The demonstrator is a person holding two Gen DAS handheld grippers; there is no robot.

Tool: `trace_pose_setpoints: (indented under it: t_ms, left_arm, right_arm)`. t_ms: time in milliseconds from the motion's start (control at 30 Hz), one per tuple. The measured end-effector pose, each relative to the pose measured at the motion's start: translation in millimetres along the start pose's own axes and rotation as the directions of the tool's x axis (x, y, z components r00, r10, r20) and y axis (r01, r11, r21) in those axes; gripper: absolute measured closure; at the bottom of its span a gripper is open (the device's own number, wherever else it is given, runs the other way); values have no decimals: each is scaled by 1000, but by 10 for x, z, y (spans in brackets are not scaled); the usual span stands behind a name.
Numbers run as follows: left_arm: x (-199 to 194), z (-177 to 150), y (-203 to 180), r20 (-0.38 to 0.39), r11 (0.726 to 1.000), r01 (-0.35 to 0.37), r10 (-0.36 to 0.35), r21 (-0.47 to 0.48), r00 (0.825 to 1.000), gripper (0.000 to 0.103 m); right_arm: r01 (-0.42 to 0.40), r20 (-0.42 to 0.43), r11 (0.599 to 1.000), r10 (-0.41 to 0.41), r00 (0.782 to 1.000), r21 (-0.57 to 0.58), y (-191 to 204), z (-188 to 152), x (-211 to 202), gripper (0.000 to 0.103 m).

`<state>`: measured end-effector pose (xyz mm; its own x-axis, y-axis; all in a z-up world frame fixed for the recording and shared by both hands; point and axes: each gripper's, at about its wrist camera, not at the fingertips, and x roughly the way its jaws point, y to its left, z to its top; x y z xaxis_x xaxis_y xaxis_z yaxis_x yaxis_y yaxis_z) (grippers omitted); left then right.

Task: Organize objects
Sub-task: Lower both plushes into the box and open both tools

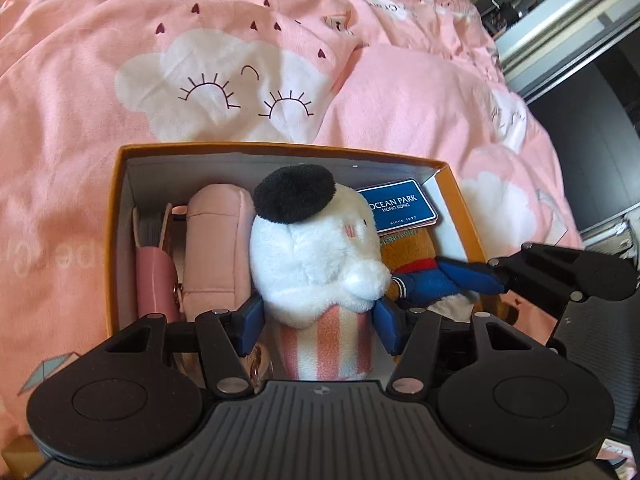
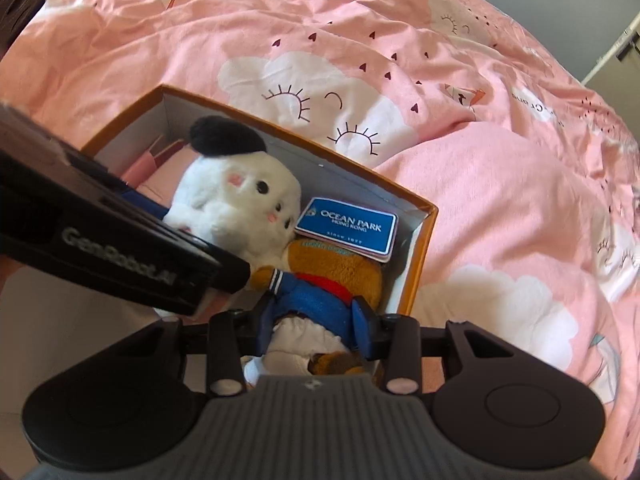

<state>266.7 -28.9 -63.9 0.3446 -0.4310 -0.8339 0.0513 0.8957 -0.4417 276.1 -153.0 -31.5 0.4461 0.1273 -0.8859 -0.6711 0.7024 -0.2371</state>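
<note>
An orange box (image 1: 280, 148) (image 2: 224, 115) with a white inside lies on the bed. My left gripper (image 1: 320, 326) is shut on a white plush (image 1: 312, 264) (image 2: 236, 200) with a black cap and a pink-striped body, upright inside the box. My right gripper (image 2: 316, 326) (image 1: 468, 278) is shut on a brown plush (image 2: 332, 268) (image 1: 404, 256) in a blue sailor suit, at the box's right end beside the white one. A blue Ocean Park tag (image 1: 400, 208) (image 2: 348, 226) rests above the brown plush. The left gripper's black housing (image 2: 120, 248) hides the box's left part in the right wrist view.
A pink padded pouch (image 1: 218, 248) and a pink leather wallet (image 1: 154, 280) stand in the box's left end. Pink bedding (image 1: 240, 60) (image 2: 480, 200) with cloud prints surrounds the box. Dark furniture (image 1: 580, 140) and shelves (image 1: 560, 0) stand beyond the bed's right edge.
</note>
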Motion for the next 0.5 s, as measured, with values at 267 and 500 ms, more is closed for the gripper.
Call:
trace_pose_setpoints:
  t_ms: [267,500]
  left_arm:
    - [111,49,-100,-32,997,-52,54,59,998,35]
    - [-1,38,-98,-7,996,-46,47,74,999,28]
  right_arm:
    - [-11,-27,995,8,1000,-100,78,38,147,59]
    - [-31,-10,992,30,1000,-119,49,-1,-4,56]
